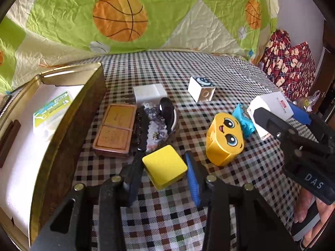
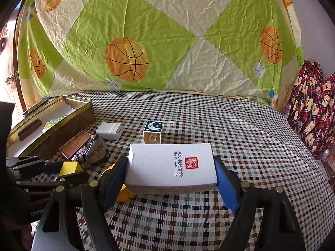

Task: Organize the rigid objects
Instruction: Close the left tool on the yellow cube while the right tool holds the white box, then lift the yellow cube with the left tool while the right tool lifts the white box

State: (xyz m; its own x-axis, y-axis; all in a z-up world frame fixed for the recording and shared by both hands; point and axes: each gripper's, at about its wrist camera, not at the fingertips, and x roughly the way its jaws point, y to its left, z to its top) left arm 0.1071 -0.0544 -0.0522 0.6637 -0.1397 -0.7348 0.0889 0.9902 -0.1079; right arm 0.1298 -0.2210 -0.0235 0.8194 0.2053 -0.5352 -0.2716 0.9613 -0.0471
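The left gripper (image 1: 165, 167) pinches the yellow block (image 1: 164, 165) near the tin (image 1: 83, 104); the right gripper (image 2: 171, 167) clamps the white box (image 2: 167, 163).

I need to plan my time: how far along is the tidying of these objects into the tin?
Done: only a green-labelled packet and a dark bar lie in the tin. In hand: the left hand-held gripper is around the yellow block; the right hand-held gripper holds the white box. Left: moon cube, charger, yellow face block, brown case.
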